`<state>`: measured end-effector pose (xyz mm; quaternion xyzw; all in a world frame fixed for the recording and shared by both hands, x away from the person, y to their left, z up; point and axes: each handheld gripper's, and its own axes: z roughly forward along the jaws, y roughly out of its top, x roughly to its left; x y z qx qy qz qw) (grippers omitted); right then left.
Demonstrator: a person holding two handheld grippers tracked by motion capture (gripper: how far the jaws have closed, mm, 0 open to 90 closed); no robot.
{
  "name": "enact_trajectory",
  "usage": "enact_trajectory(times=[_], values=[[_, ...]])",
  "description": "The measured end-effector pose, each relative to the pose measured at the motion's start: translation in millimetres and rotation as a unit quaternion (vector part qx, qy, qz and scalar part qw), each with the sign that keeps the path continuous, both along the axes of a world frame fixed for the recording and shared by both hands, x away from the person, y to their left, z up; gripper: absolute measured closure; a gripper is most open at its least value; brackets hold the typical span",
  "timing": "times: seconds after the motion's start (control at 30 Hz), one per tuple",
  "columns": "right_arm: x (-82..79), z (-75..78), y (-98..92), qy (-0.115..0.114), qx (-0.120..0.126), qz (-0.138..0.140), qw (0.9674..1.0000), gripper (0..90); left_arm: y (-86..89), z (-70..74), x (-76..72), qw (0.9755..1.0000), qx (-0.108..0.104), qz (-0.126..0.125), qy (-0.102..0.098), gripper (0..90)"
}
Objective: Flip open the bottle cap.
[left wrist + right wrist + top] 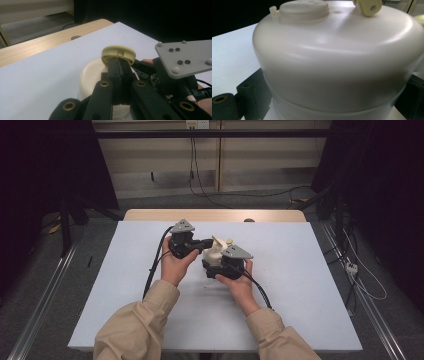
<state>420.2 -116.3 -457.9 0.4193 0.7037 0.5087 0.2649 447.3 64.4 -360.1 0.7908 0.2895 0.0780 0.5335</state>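
Cream plastic domed container [214,255] sits mid-counter, clamped at its sides by the right gripper [229,266]. Left gripper [119,71], reaching across from the left, has its jaws pinched on the yellowish round cap [118,53] on top.

White-topped wooden table [300,285], grey floor [40,270], dark curtains [380,180]

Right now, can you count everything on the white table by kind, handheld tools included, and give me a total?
Cream round plastic container: 1
Yellowish round cap, pinched by the left tool above the container: 1
Black handheld two-jaw tools, the left one and the right tool clamped around the container: 2
Total: 4
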Motion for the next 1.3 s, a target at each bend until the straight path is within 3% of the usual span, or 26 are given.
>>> enact_trajectory(times=[1.3], values=[[-0.1,0.1,0.4,0.000,0.001,-0.001,1.0000,5.4,-9.0,2.4,4.3,1.0000,-0.001,-0.005,0.000,90.0]])
